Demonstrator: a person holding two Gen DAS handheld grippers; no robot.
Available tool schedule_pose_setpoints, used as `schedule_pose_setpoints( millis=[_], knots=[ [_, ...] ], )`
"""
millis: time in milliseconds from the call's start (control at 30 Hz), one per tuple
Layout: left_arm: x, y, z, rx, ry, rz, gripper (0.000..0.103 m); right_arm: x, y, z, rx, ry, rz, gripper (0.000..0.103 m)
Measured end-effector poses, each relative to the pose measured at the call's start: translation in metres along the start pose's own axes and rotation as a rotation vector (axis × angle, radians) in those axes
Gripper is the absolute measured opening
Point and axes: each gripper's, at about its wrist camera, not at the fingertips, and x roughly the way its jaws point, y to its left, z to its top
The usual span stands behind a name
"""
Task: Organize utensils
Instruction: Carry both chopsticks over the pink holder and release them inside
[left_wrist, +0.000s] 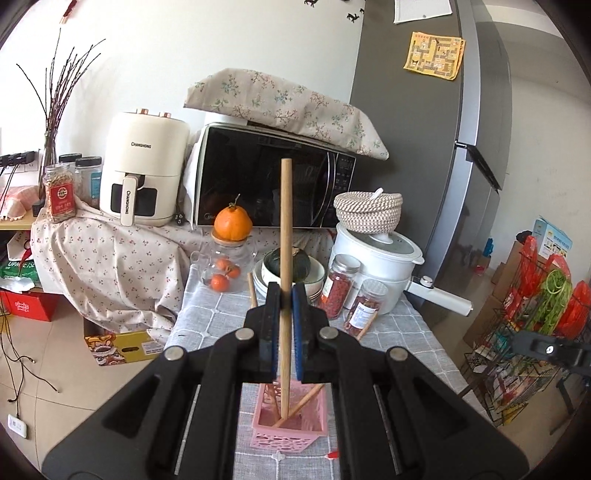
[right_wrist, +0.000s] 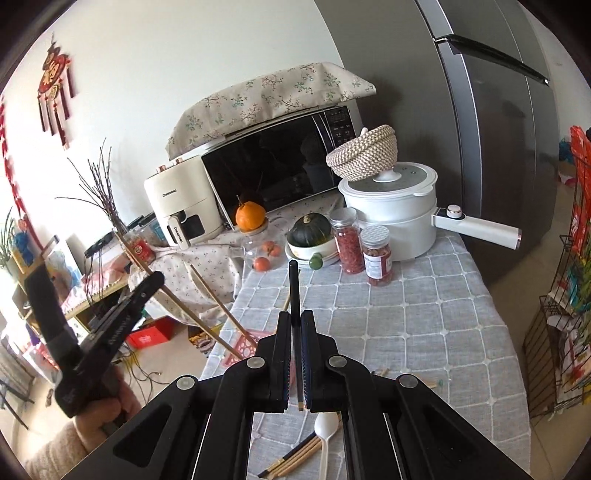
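Note:
My left gripper (left_wrist: 286, 295) is shut on a pale wooden chopstick (left_wrist: 285, 221) that stands nearly upright, its lower end inside the pink lattice basket (left_wrist: 288, 428). Other wooden chopsticks (left_wrist: 301, 404) lean in that basket. In the right wrist view my right gripper (right_wrist: 294, 317) is shut on a black chopstick (right_wrist: 293, 284), held above the grey checked tablecloth (right_wrist: 424, 314). The left gripper (right_wrist: 153, 282) shows at the left with its wooden chopstick (right_wrist: 192, 317) slanting down toward the pink basket (right_wrist: 255, 338). A white plastic spoon (right_wrist: 325, 439) and several loose chopsticks (right_wrist: 295, 458) lie below my right gripper.
At the table's back stand stacked bowls with a green squash (right_wrist: 308, 230), two jars of red contents (right_wrist: 376, 254), a white electric pot (right_wrist: 391, 210) and a glass jar with oranges (left_wrist: 225, 266). A microwave (left_wrist: 266, 184), an air fryer (left_wrist: 144, 173) and a grey fridge (right_wrist: 498, 147) stand behind. A wire rack (right_wrist: 561, 332) is at the right.

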Motion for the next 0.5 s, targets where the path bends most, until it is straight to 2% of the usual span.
schedule_pose_setpoints(
  millis=[300, 467, 500],
  knots=[
    [0.039, -0.001, -0.019, 0.021, 0.057, 0.056, 0.007, -0.003, 0.003, 0.008, 0.018, -0.031, 0.043, 0.005],
    [0.054, 0.0, -0.026, 0.023, 0.126, 0.049, 0.007, -0.005, 0.006, 0.013, 0.029, -0.061, 0.064, 0.005],
    [0.055, 0.0, -0.026, 0.017, 0.132, 0.045, 0.011, -0.005, 0.005, 0.014, 0.031, -0.067, 0.069, 0.005]
  ],
)
